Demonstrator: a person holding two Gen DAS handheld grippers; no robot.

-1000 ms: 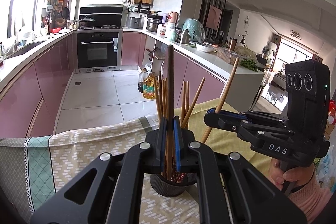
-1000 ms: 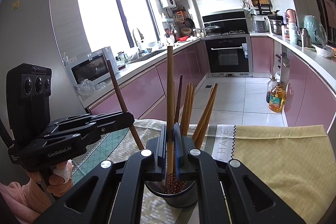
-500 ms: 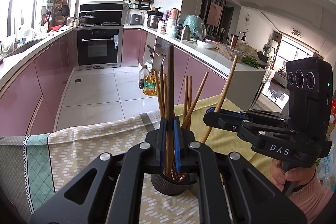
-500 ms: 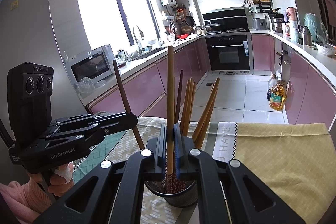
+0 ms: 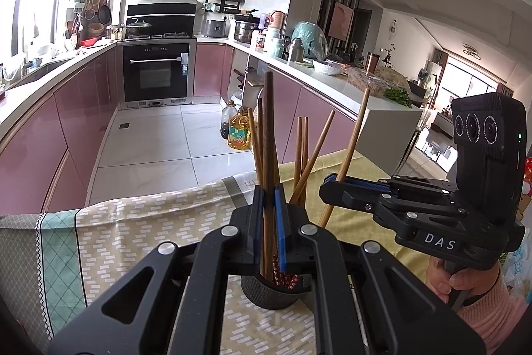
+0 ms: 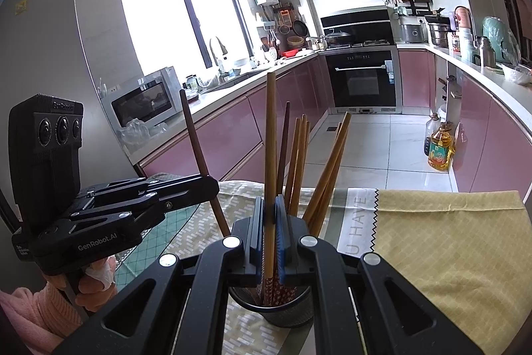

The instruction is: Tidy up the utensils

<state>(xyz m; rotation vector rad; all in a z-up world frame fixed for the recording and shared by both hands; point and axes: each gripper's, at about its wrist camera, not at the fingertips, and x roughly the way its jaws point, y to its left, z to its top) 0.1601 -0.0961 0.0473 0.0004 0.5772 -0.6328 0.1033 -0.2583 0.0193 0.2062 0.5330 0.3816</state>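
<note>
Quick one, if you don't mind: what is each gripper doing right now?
Left gripper: shut on a dark chopstick, above the mesh holder.
Right gripper: shut on a light chopstick, above the same holder.

Both tongs are matt black plastic with angular, ribbed linkage arms joined by round silver screws, and each finger carries a blue pad on its inner face. The left tongs [image 5: 269,218] bear a tall black camera block with three round lenses in a row and white "GenRobot.AI" lettering on the body. The right tongs [image 6: 270,222] have the same lens block, a small green light on its side, and a white "DAS" label. Each hand [image 5: 465,280] comes out of a pink ribbed knit sleeve [image 6: 30,311].
</note>
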